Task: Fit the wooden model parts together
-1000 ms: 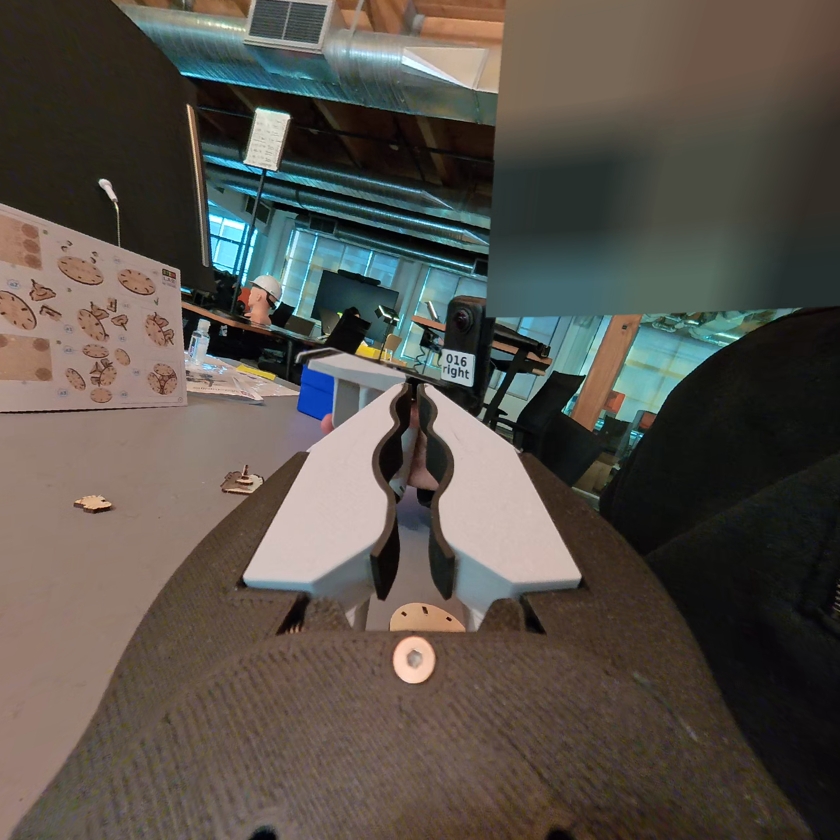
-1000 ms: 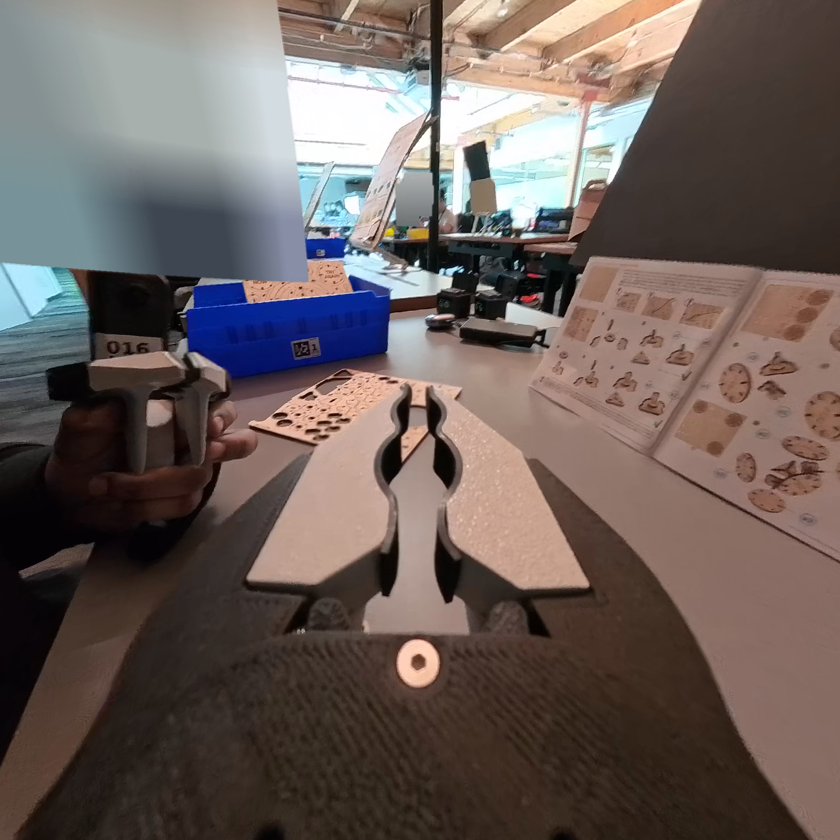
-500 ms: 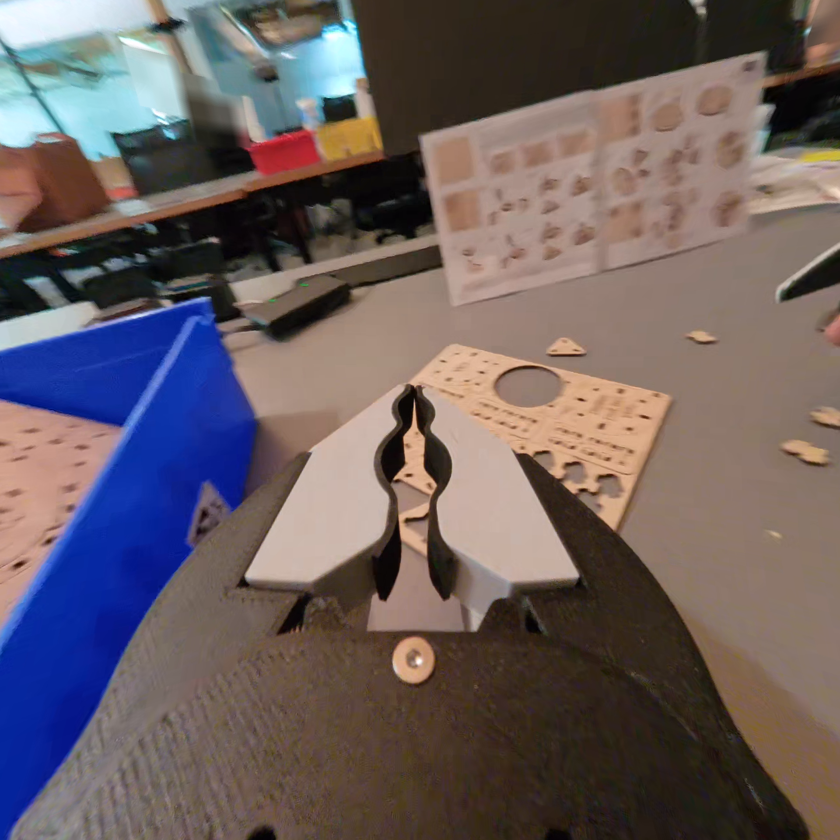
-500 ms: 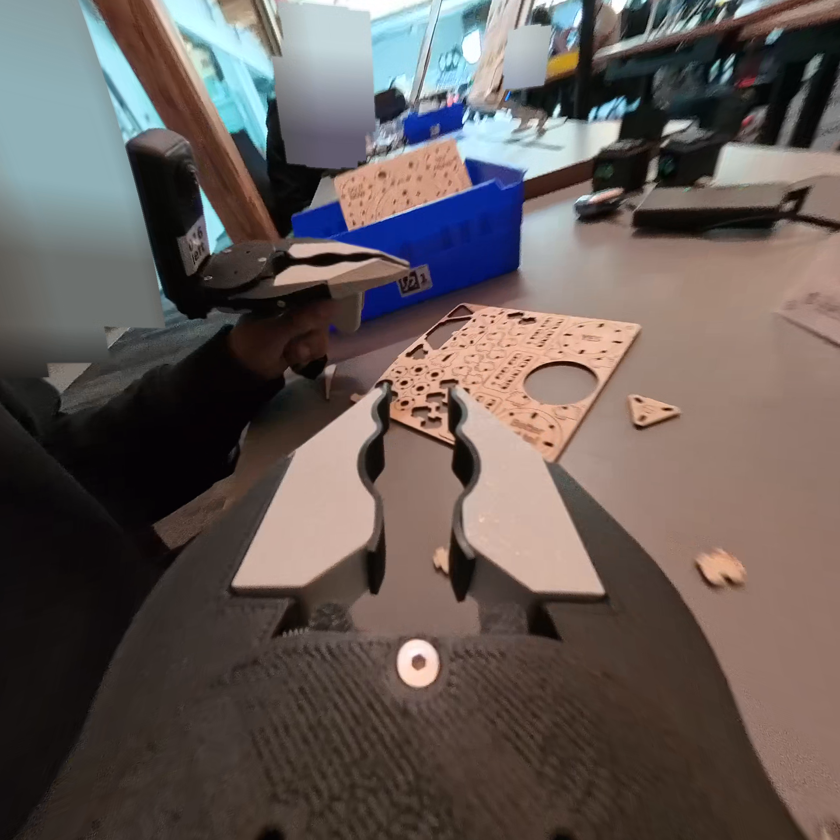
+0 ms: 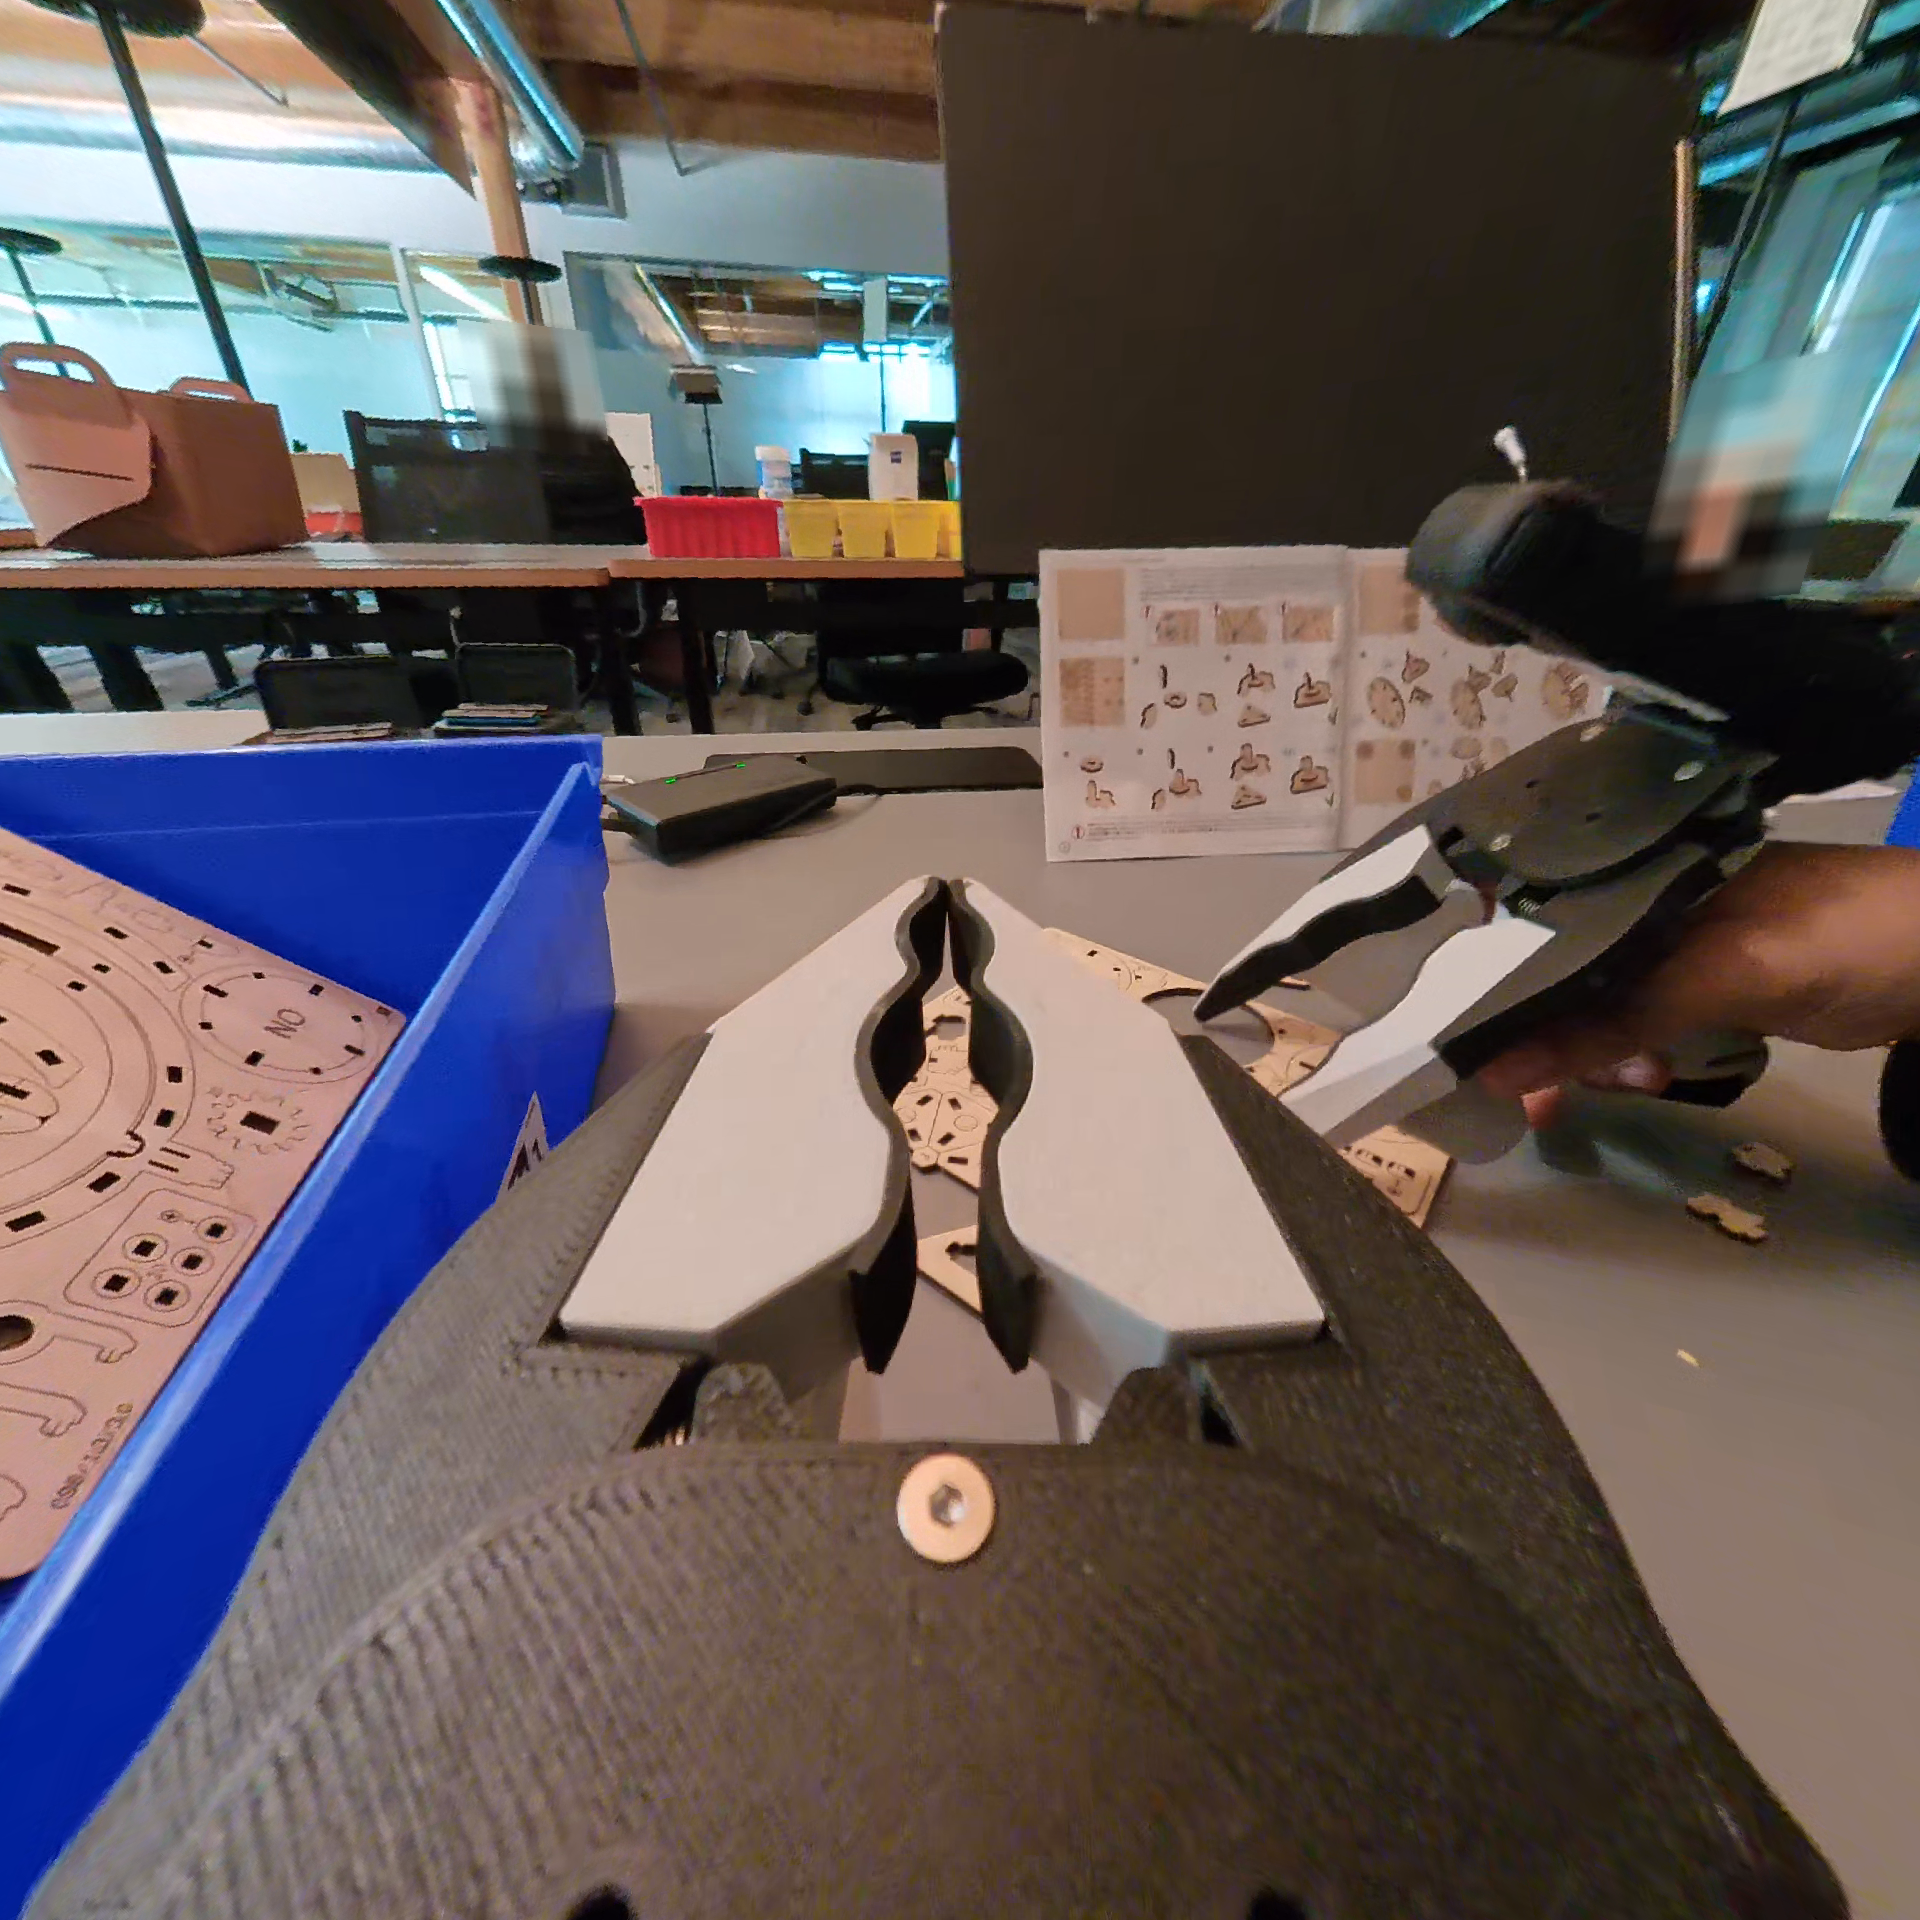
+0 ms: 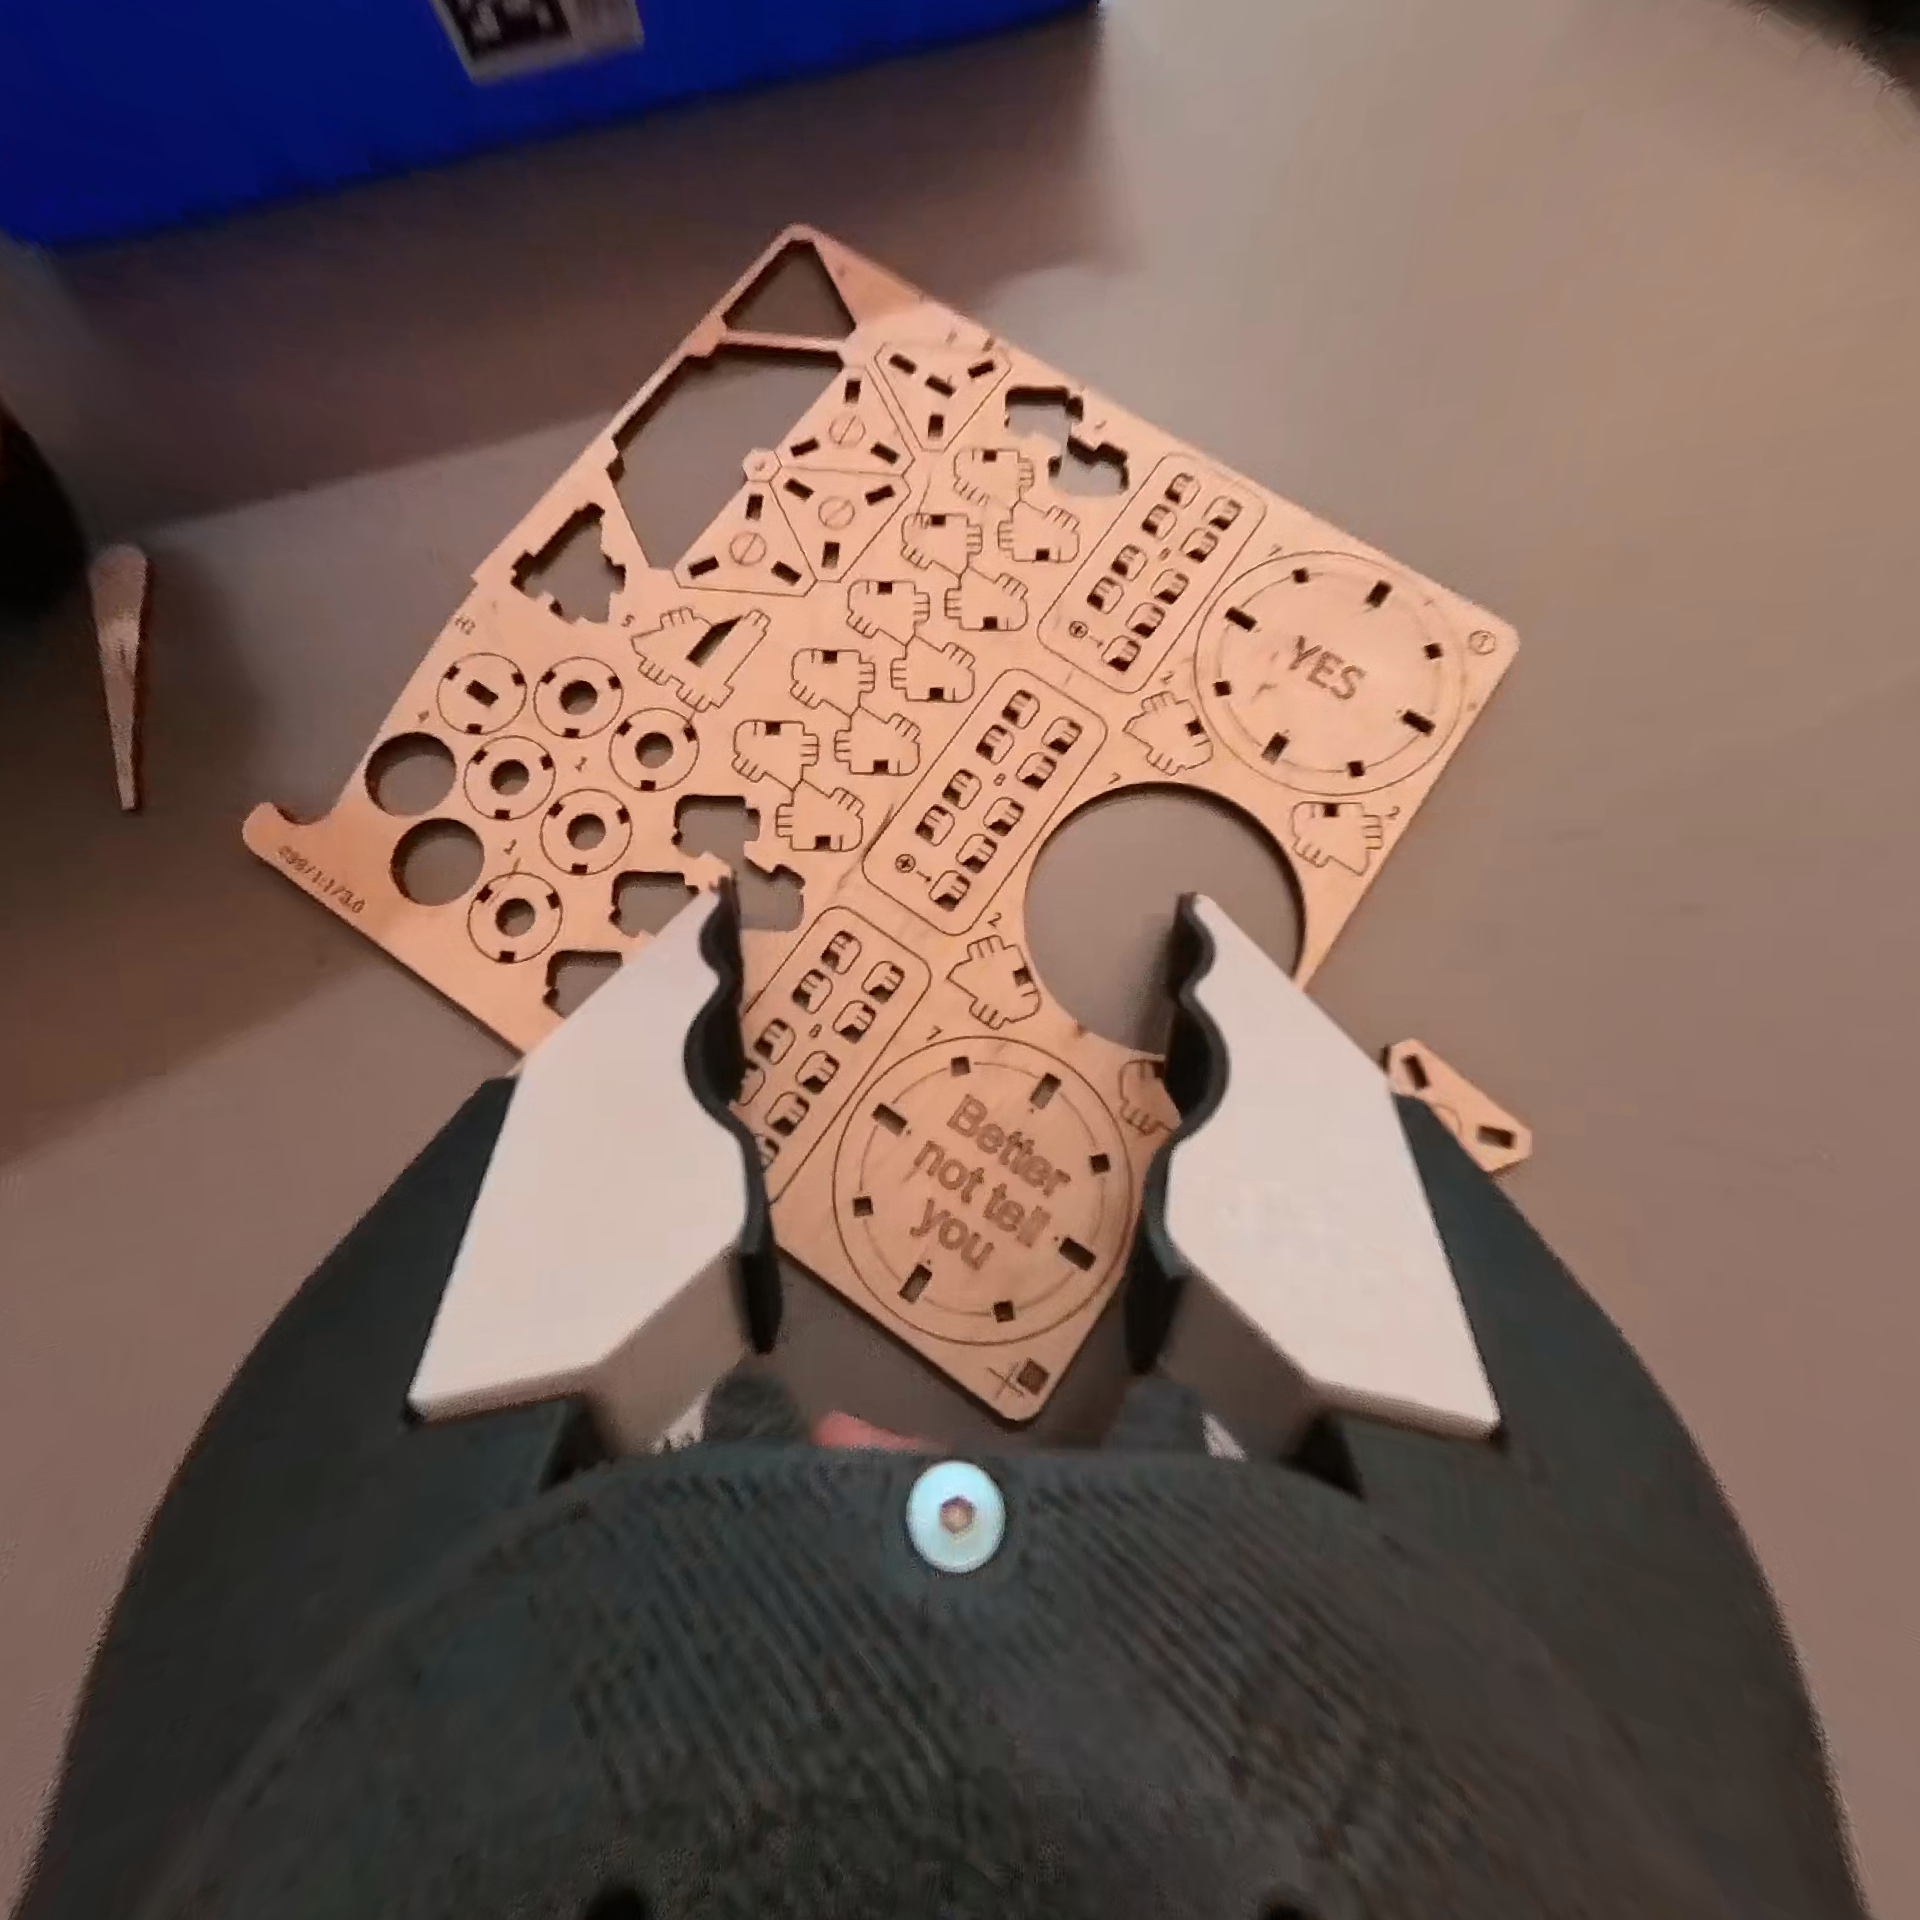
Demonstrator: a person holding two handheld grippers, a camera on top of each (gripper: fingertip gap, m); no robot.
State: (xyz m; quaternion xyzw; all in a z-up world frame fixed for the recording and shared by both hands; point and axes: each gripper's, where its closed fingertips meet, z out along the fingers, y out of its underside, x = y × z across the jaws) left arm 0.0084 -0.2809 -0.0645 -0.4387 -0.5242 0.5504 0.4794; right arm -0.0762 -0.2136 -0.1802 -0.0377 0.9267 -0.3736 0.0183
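Since a second ago both views have swung down from the room onto the table [image 5: 1662,1455], and the right claw [image 6: 954,909] has gone from nearly closed to spread wide.

Left wrist view: the left claw [image 5: 948,885] is clenched, tips touching with nothing between them, hovering just right of the blue bin [image 5: 468,935] that has a cut wooden sheet [image 5: 156,1091] lying in it. A flat wooden sheet [image 5: 1392,1174] lies on the table under and beyond it. At right, a hand [image 5: 1766,966] holds the other claw over that sheet. An open instruction booklet [image 5: 1195,707] stands at the far side.

Right wrist view: the released claw hangs over the sheet [image 6: 935,623], gripping nothing. A small loose piece [image 6: 1455,1122] lies just right of the sheet.
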